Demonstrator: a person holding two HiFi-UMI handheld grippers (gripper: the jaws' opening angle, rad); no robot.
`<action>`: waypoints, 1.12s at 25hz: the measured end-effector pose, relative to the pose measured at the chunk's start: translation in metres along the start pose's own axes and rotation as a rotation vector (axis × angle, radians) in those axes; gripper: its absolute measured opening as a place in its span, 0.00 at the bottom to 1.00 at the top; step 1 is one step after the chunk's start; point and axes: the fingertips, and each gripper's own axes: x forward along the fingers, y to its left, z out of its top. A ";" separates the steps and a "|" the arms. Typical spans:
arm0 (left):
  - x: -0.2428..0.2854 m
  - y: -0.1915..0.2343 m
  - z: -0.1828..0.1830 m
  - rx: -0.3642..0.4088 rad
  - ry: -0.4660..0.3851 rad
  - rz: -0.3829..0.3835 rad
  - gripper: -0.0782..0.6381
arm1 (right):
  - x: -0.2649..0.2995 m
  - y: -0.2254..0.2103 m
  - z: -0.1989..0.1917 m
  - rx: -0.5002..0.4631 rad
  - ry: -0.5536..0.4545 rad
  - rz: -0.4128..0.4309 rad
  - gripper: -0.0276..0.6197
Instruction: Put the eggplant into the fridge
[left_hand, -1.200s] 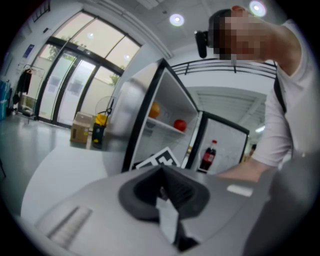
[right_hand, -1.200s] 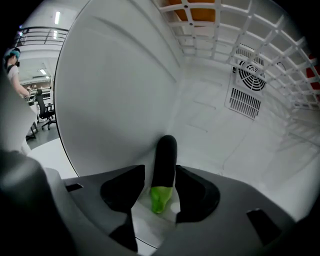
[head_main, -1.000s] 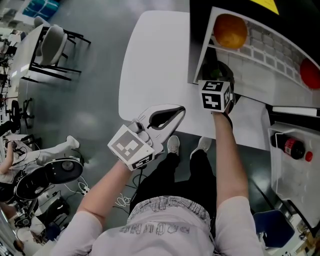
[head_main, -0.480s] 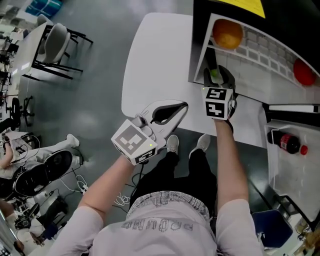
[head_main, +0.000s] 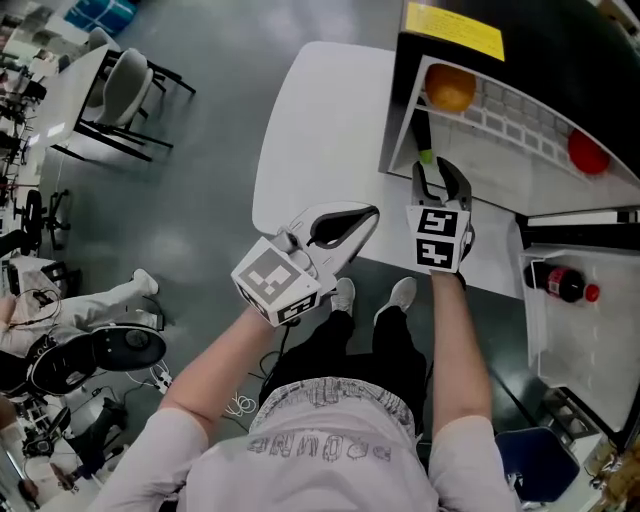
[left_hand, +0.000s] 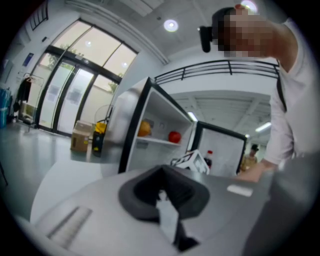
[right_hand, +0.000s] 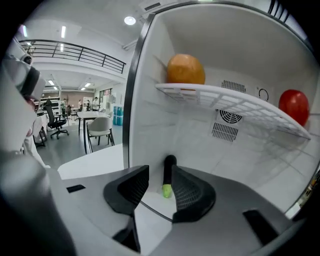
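Inside the open fridge (head_main: 520, 175), on the floor of the lower compartment close to its left wall, the eggplant (right_hand: 169, 172) rests with its green stem end toward the camera. On the wire shelf (right_hand: 235, 102) above sit an orange fruit (right_hand: 186, 69) and a red one (right_hand: 295, 106). The right gripper (right_hand: 159, 181) is at the fridge opening with its jaws apart and closing; the eggplant shows beyond the gap, and the pads touch nothing. The left gripper (head_main: 368, 213) is held over the edge of the white bench (head_main: 320, 130), its jaws together and empty. A yellow label (head_main: 455, 30) lies on the fridge top, its print too small to read. A bottle (head_main: 560, 283) with a red cap and red label stands in the door, the wording illegible. Print across the person's shirt (head_main: 320, 450) cannot be made out.
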 end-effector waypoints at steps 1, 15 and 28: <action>-0.001 -0.002 0.003 0.004 -0.002 0.000 0.12 | -0.005 0.001 0.002 -0.001 -0.003 0.001 0.26; -0.013 -0.020 0.028 0.025 -0.022 -0.009 0.12 | -0.087 0.010 0.046 -0.066 -0.101 0.041 0.16; -0.011 -0.036 0.032 0.037 -0.021 -0.032 0.12 | -0.147 0.013 0.061 -0.080 -0.166 0.112 0.10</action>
